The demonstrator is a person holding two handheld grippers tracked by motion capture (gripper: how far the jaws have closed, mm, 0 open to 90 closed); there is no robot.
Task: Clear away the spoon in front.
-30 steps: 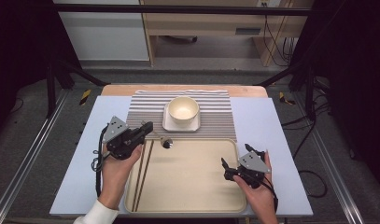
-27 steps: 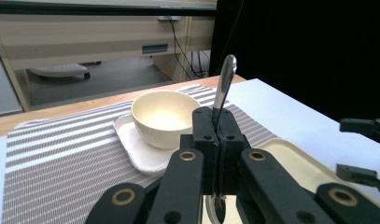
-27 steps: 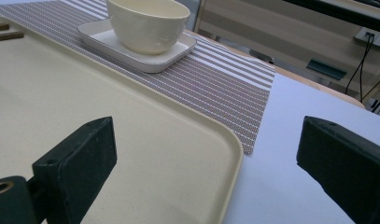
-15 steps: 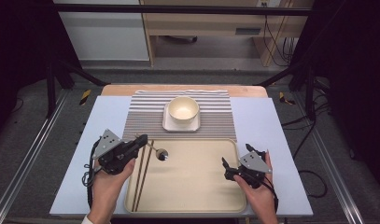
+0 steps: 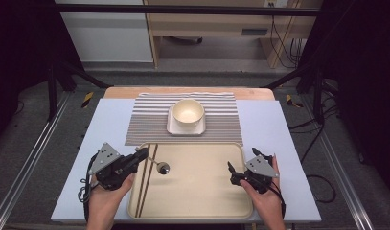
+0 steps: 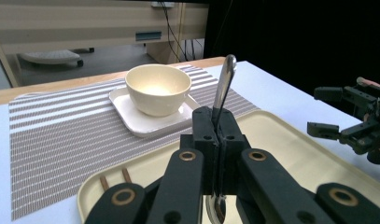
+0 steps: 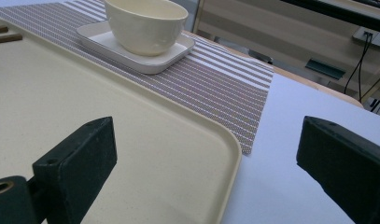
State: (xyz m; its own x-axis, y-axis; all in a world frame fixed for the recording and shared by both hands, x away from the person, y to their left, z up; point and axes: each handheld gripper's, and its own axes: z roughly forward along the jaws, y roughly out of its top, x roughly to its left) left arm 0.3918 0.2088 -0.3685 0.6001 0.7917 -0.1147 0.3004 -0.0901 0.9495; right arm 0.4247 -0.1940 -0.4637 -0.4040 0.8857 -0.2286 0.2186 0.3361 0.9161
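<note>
Steel spoon (image 6: 223, 88) sat clamped in the left gripper (image 5: 137, 157); right gripper (image 5: 232, 172) stood open. Carrying it toward the bowl (image 5: 188, 113) at one o'clock called for a level, slow lift off the tray (image 5: 202, 201).

The left hand-held gripper (image 5: 143, 154) holds a spoon (image 5: 160, 166) over the tray (image 5: 202, 201).

Bowl (image 5: 188, 113) on plate (image 5: 172, 127) on placemat (image 5: 144, 120) behind tray (image 5: 202, 191); chopsticks (image 5: 145, 178) lie at the tray's left
</note>
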